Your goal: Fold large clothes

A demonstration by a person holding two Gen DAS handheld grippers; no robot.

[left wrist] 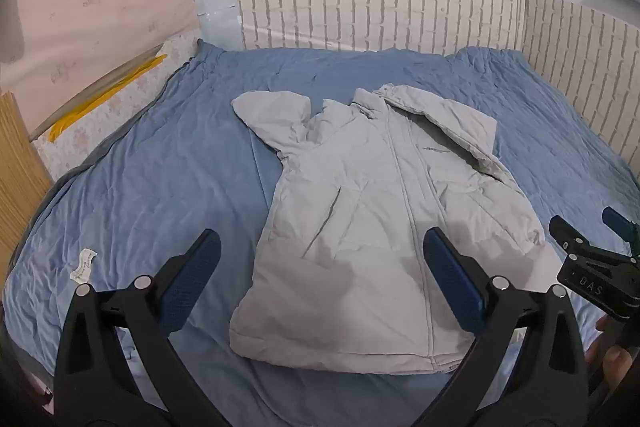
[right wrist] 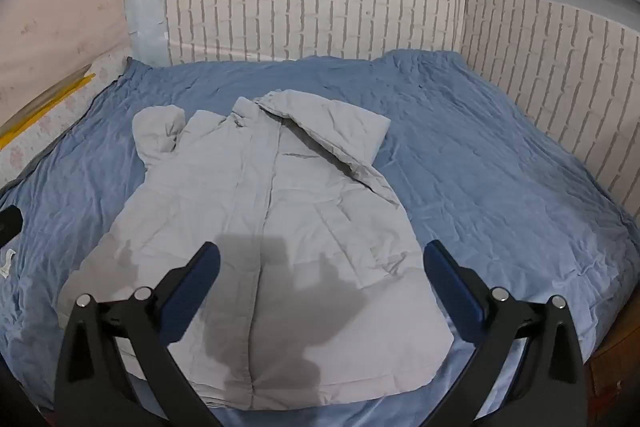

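A light grey padded jacket [left wrist: 372, 219] lies front-up on a blue bedspread [left wrist: 152, 187], zipped, collar toward the far wall. Its sleeves are bent up beside the collar, one on the left [left wrist: 272, 115] and one on the right [left wrist: 452, 123]. My left gripper [left wrist: 322, 247] hangs open above the hem, nothing between its blue-padded fingers. The right wrist view shows the same jacket [right wrist: 248, 227] on the bedspread [right wrist: 500, 187]. My right gripper [right wrist: 322, 259] is open above the lower half, empty. In the left wrist view the right gripper [left wrist: 596, 251] appears at the right edge, with part of a hand [left wrist: 612, 355].
A brick-pattern panel [left wrist: 380, 3] lines the far and right sides of the bed. A pink headboard [left wrist: 92, 7] and a yellow strip [left wrist: 108, 95] are at the left, with a wooden edge [left wrist: 20, 167]. A white care label [left wrist: 84, 265] lies on the bedspread near left.
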